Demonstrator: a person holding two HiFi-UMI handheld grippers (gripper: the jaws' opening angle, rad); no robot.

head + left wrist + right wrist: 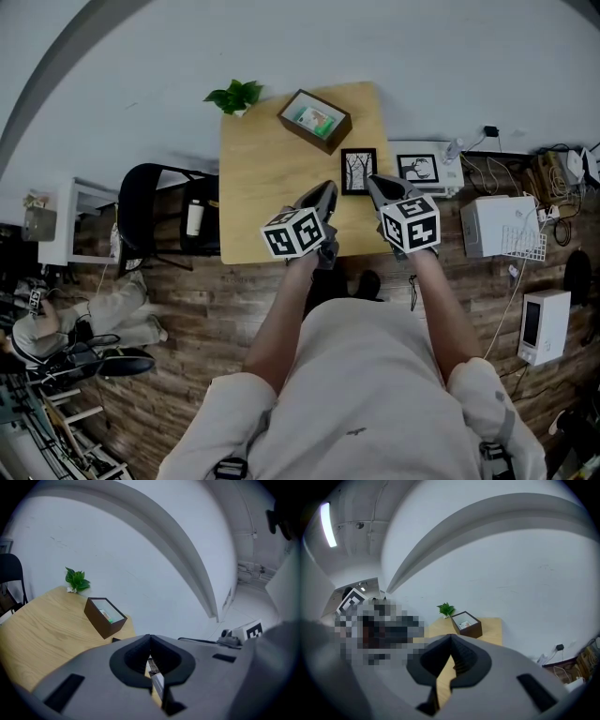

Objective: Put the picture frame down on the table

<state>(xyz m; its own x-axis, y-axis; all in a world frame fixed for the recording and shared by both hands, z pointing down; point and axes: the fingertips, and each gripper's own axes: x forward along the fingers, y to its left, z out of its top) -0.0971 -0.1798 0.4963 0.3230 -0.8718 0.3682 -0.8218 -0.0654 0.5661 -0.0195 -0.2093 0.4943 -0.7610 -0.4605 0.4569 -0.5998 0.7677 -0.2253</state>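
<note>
Picture frame (pixel 358 172) on wooden table (pixel 267 169) at its near right edge, between left gripper (pixel 329 188) and right gripper (pixel 374 182), both sets of jaws closed tip to tip, holding nothing.

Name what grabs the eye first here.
The left gripper and right gripper, both shut, flank a small black picture frame with a tree drawing on the right part of the light wooden table. A dark brown box frame and a green leafy plant sit at its far side.
</note>
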